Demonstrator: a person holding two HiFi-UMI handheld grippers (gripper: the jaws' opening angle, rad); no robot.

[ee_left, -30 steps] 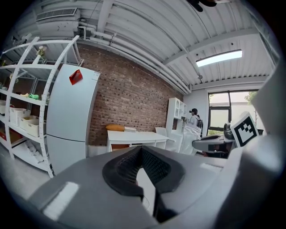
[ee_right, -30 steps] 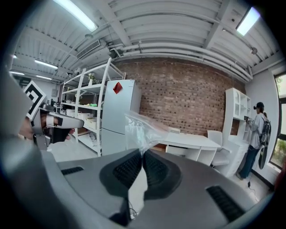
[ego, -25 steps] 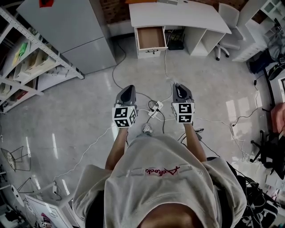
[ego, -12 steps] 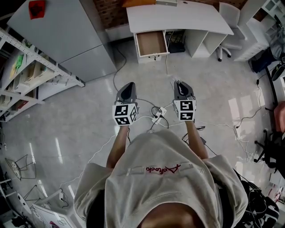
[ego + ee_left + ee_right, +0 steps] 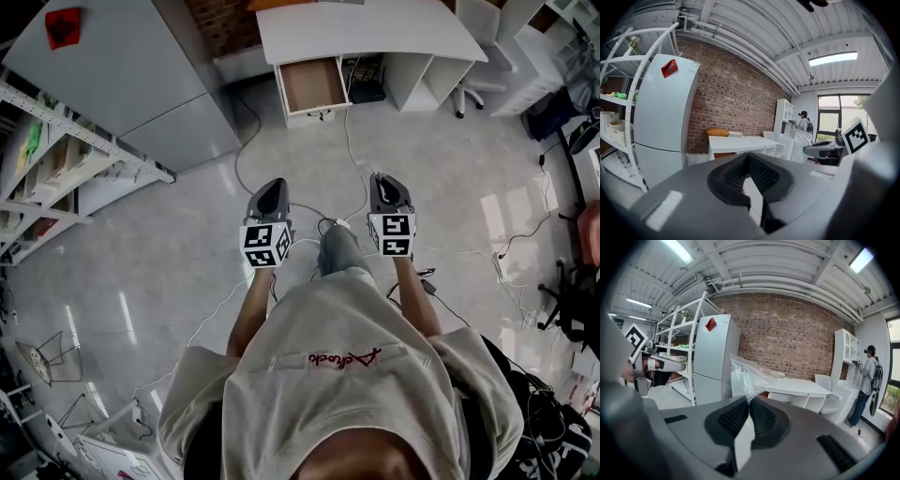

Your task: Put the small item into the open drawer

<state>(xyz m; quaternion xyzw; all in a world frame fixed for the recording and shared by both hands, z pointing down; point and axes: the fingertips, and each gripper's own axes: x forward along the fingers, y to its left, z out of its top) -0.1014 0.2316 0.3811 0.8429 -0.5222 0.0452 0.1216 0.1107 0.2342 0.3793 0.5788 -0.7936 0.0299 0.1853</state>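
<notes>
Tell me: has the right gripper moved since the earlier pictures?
Yes. The right gripper with its clear bag has come slightly forward, toward the open drawer, which looks larger.

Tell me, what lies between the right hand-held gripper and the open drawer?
Just shiny floor with a white cable running toward the drawer, shown in the head view.

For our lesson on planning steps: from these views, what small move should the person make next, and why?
Probably a step forward toward the drawer. The right claw is shut on a clear bag, so the item is already in hand. The drawer stands open under the desk, but it lies well ahead of both claws and looks out of reach.
</notes>
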